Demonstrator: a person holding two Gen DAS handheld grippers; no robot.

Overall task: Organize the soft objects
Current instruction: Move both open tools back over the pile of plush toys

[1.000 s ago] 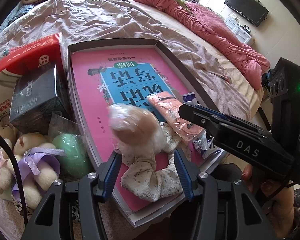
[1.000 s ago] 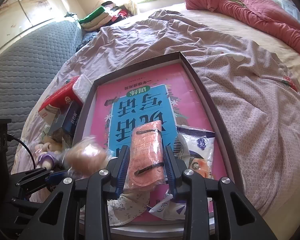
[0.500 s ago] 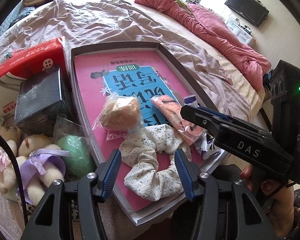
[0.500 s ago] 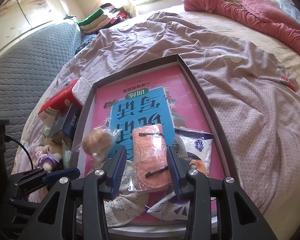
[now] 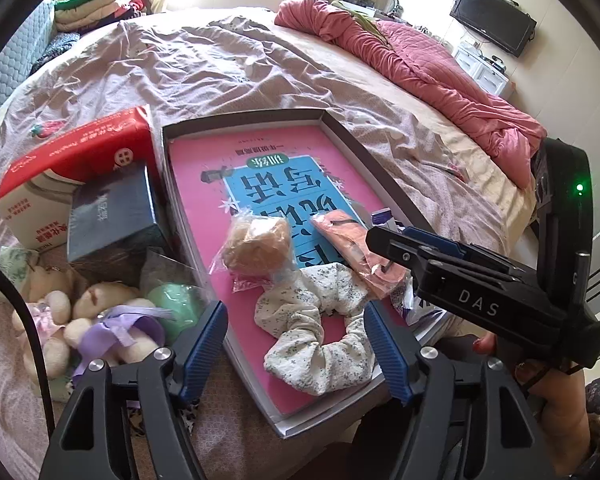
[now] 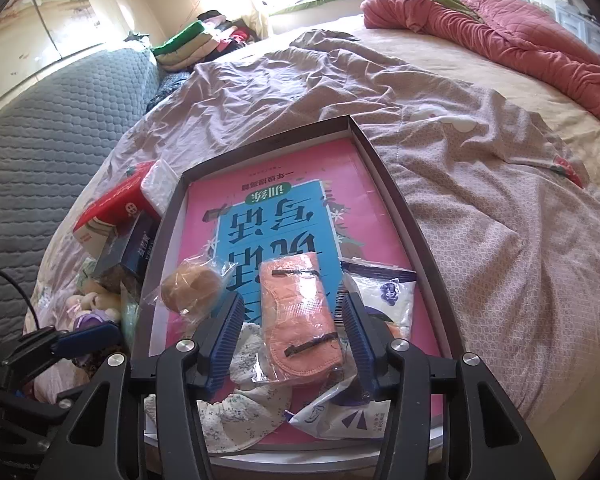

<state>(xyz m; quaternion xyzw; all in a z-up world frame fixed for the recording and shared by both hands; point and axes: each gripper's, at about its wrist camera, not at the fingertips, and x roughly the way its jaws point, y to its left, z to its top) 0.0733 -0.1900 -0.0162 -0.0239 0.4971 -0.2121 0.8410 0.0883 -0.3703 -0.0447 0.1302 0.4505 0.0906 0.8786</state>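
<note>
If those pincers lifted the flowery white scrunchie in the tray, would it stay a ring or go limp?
Probably limp: the scrunchie is gathered, wrinkled cloth lying in a sagging loop. It looks light, so it should lift easily. It seems unlikely to slip, since the puffy fabric would bunch between the left gripper pads.

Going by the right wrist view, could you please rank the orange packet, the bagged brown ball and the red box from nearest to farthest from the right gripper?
1. Orange packet: between the right gripper's open, just-widened jaws.
2. Bagged brown ball: ahead, to the left, in the tray.
3. Red box: farther left, outside it.
</note>
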